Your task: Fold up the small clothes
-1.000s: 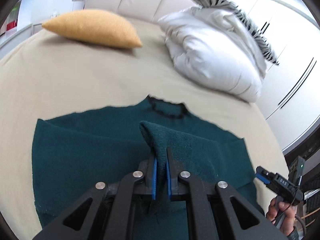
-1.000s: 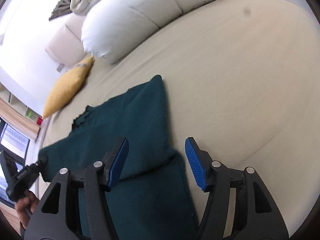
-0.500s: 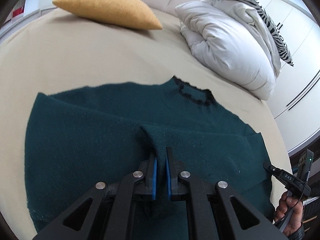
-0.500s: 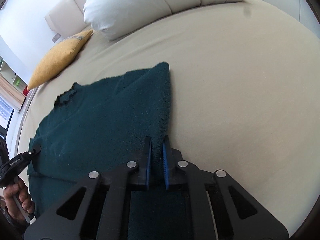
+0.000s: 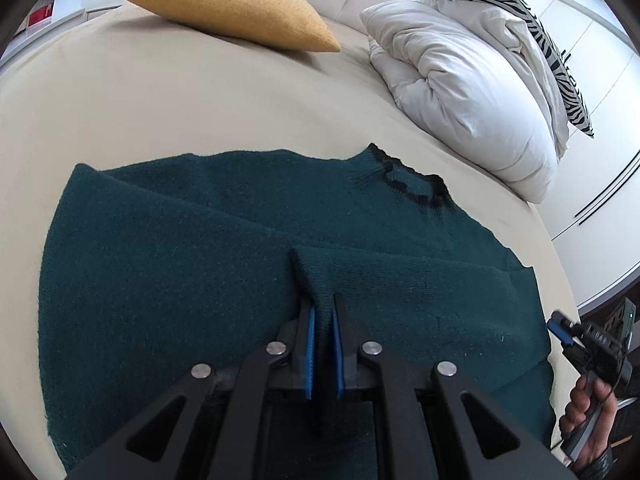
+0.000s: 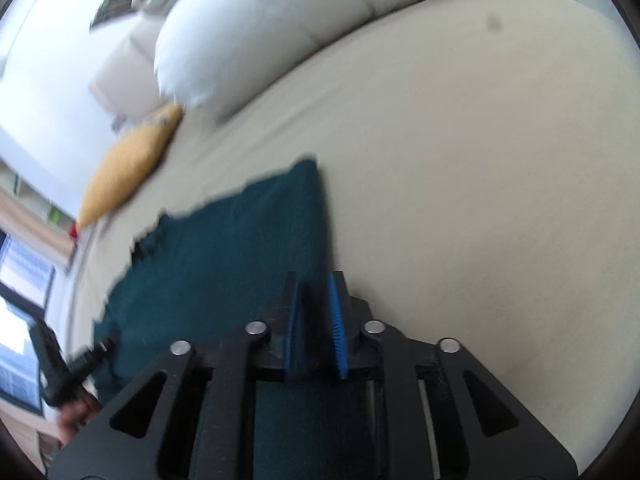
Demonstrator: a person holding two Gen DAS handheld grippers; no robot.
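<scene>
A dark green knitted sweater [image 5: 192,264] with a black-trimmed collar [image 5: 416,190] lies flat on the beige bed [image 5: 160,100]. My left gripper [image 5: 321,320] is shut on a fold of its sleeve cuff and holds it over the sweater's middle. In the right wrist view, which is blurred, my right gripper [image 6: 314,300] is shut on the sweater's right edge [image 6: 280,232]. The right gripper also shows in the left wrist view [image 5: 588,348], at the sweater's right side. The left gripper shows at the lower left of the right wrist view [image 6: 68,364].
A mustard cushion [image 5: 224,4] lies at the back of the bed. A white folded duvet [image 5: 472,84] with a zebra-print pillow [image 5: 520,16] sits at the back right. White wardrobe doors [image 5: 600,184] stand to the right.
My right gripper closed on the sweater's right edge and has now lifted, its jaws slightly wider. My left gripper carried the sleeve cuff lower over the sweater's body.
</scene>
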